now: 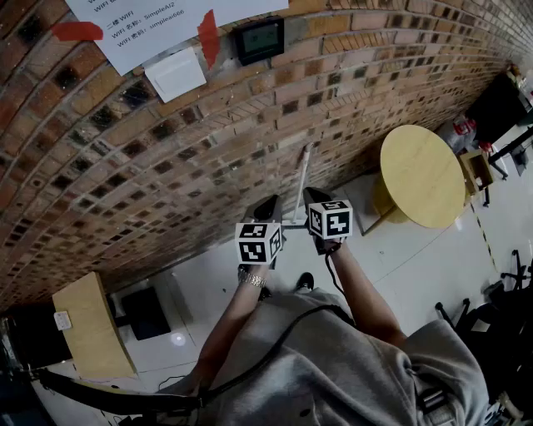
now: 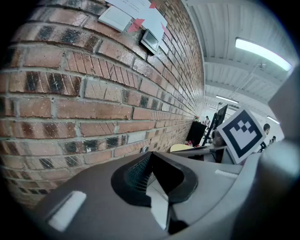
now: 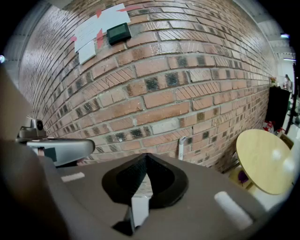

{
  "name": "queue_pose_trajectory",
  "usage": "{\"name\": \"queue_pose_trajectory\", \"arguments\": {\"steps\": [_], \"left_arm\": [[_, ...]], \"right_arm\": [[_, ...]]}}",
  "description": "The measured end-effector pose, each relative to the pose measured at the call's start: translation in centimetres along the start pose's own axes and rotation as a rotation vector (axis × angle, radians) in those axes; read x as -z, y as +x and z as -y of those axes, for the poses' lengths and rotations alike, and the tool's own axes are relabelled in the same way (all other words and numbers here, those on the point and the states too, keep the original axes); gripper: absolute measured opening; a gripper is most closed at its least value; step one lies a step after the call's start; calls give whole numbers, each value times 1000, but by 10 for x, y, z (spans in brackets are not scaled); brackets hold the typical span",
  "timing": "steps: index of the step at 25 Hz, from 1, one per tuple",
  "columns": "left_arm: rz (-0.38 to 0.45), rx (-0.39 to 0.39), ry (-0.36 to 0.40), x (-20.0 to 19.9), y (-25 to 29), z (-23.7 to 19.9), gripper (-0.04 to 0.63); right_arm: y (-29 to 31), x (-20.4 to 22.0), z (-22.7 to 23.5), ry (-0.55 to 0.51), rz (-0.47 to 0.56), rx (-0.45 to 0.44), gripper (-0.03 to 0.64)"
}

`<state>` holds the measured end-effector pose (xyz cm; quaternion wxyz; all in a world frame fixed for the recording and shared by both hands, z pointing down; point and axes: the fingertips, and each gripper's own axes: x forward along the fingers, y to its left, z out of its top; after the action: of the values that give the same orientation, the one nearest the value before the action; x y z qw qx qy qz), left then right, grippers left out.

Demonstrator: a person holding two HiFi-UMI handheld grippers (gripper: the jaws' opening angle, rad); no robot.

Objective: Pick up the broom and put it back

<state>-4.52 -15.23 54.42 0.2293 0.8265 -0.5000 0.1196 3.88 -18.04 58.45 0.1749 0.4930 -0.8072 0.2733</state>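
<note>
Both grippers are held up side by side in front of the brick wall (image 1: 166, 158), pointing at it. The left gripper (image 1: 268, 205) has its jaws pressed together with nothing between them, and its own view shows the black tips (image 2: 149, 157) meeting in a point. The right gripper (image 1: 315, 196) is the same, with its jaws brought together and empty (image 3: 146, 157). The broom (image 1: 301, 185) stands in the gap between the two grippers and just ahead of them. Its pale handle leans up against the bricks and neither gripper grips it. Its lower end is hidden behind the marker cubes. From the right gripper, the top of the handle (image 3: 181, 148) shows just beyond the jaw tips and a little to their right, against the wall. A round yellow table (image 1: 420, 175) stands well to the right of the right gripper. A wooden cabinet (image 1: 87, 324) sits far off to the left of the left gripper, nearer the person. High on the wall above both grippers hang paper notices (image 1: 158, 25) and a small black device (image 1: 258, 40)
</note>
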Motion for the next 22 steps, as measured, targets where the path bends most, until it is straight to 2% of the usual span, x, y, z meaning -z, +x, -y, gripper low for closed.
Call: {"name": "queue_pose_trajectory", "arguments": {"steps": [5,9,13,18,22], "left_arm": [[0,-17,-15,0,4,-4,5],[0,-38,-24,1,6,-4,5],[5,-62,-26,0,2,-6,5],[-2,-124,-47,4,-8,-22,5],[-10,-166,-70,10,-12,-34,5]], "right_arm": [[26,-5,34,-33,5,21,0],[74,2,71,-68,4,17,37],[130,18,108,-103,-49,22,47],[184,27,138,-38,-109,8,85],[216,32,156,-53,-176,28,112]]}}
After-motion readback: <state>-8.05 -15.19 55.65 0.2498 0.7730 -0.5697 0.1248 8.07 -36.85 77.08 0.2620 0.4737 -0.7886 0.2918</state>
